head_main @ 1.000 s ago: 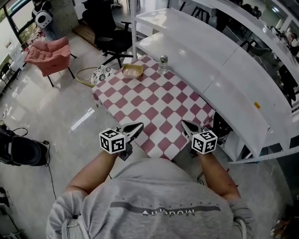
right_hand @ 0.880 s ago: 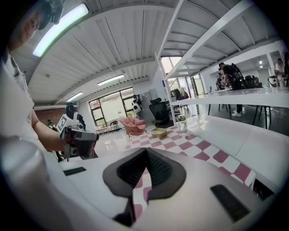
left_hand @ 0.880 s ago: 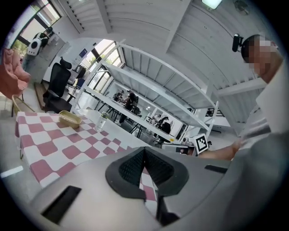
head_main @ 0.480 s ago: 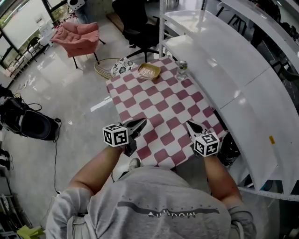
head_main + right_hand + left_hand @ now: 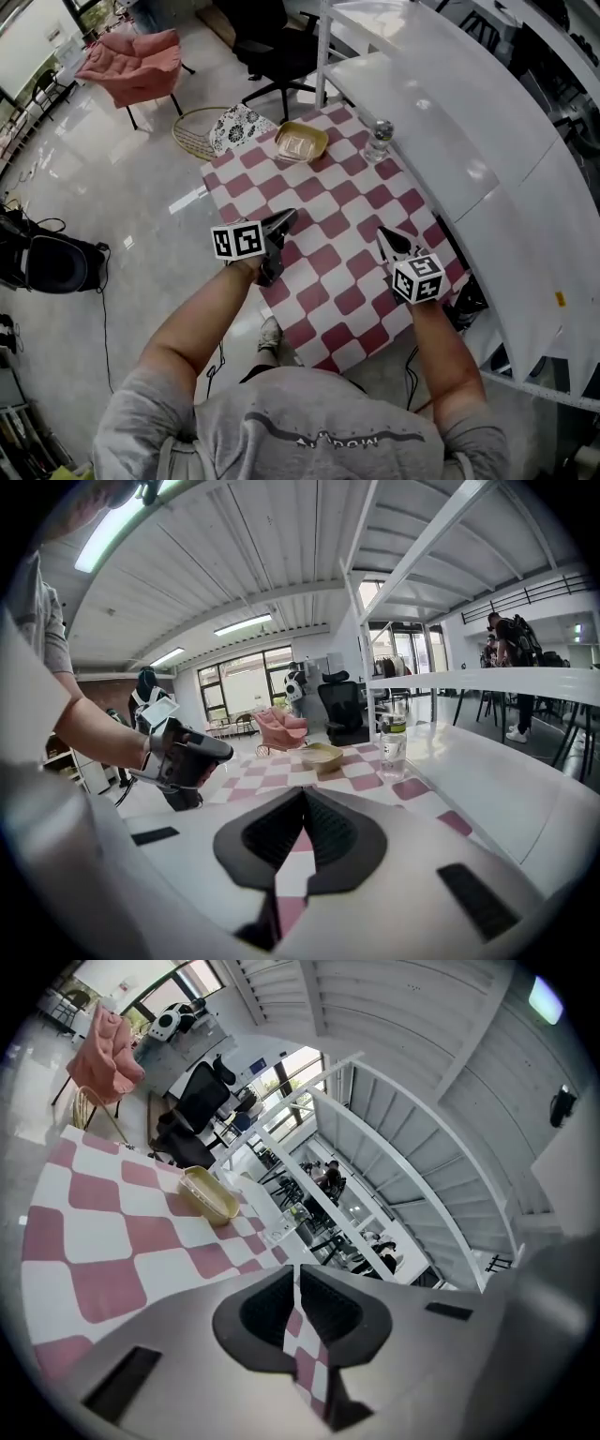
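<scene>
Carried forward within the last second: left gripper (image 5: 287, 217) and right gripper (image 5: 383, 233). They were back at the near edge a second ago and are now out over the table with the pink-and-white checked cloth (image 5: 323, 202). Closer, therefore, to the two things at the far end, yet well apart from both and touching nothing. No change in either claw: black ribbed pads (image 5: 267, 1312) of the left pressed together to a hairline slit, likewise those of the right (image 5: 272, 832). Only checked cloth behind each slit, nothing held.

Shallow tan rectangular tray (image 5: 300, 142) at about 12 o'clock from the left gripper, near the far left corner and unmoved on the cloth. Low flared walls, rounded corners, seemingly empty (image 5: 209, 1194).

Clear plastic bottle (image 5: 379, 141) at about 12 o'clock from the right gripper and 3 o'clock from the tray. Upright by the far right edge, near the long white counter (image 5: 441, 103). See-through body, band of label near the top (image 5: 394, 741).

Farther off on the floor, at roughly 11 o'clock: pink upholstered armchair (image 5: 136, 66).
</scene>
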